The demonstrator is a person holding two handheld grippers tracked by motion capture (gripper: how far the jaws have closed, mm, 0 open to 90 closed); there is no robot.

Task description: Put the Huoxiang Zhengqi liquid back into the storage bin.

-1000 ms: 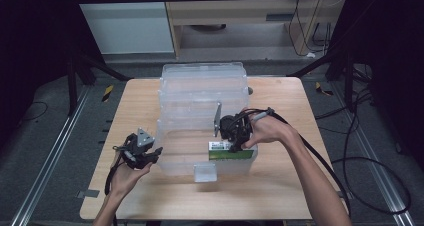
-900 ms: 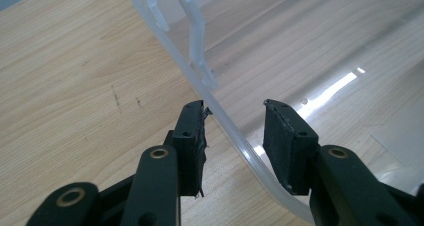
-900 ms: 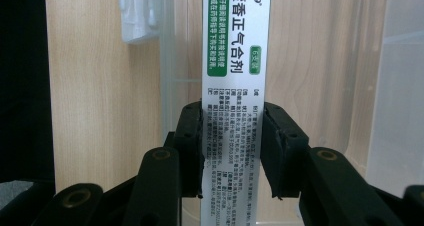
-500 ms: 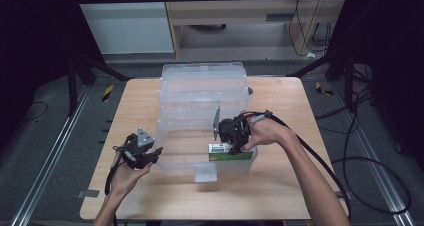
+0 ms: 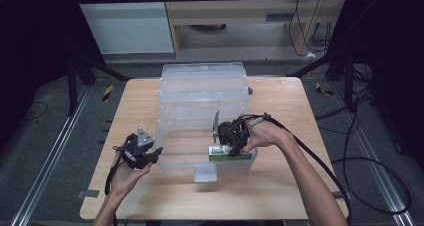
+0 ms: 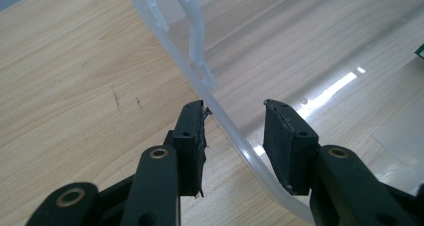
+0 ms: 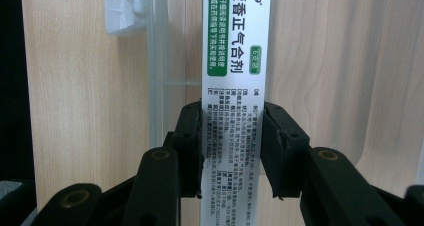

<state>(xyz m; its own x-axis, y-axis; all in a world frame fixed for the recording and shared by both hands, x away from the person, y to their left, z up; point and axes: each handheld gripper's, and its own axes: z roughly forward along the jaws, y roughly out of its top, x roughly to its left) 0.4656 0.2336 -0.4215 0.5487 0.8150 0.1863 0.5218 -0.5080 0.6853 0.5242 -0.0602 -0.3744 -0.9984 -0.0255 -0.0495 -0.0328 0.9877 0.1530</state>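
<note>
A: High view first. Where does the box [image 5: 231,154] lie?

B: Inside the clear bin [image 5: 204,93], at its near right corner, close to the front wall. The right gripper [image 5: 231,142] comes at it from the right, over the bin's rim, and sits right on it. The left gripper [image 5: 156,153] is at the bin's left wall, well apart from the box, so the right hand is plainly the nearer one.

A: And the box's long axis?

B: From above it runs left to right along the bin's front wall, green edge showing.

A: Left gripper view?

B: The jaws stand about half open, one on each side of the bin rim [image 6: 220,113]. The left pad [image 6: 194,136] is on the table [image 6: 75,86] side, the other inside the bin. Neither pad presses on the plastic that I can see; there is a gap on both sides, so I'd say it holds nothing.

A: Right gripper view?

B: The box [image 7: 233,86] runs straight out from between the jaws, its long axis in line with them, white printed face up. Both pads [image 7: 192,146] lie flat against its long sides, so the gripper is clamped on the box across its narrow width. The bin's wall and latch [image 7: 122,11] lie just to the left.

A: So the next move?

B: My guess: the right hand either sets it down or lifts it clear of that wall.
</note>
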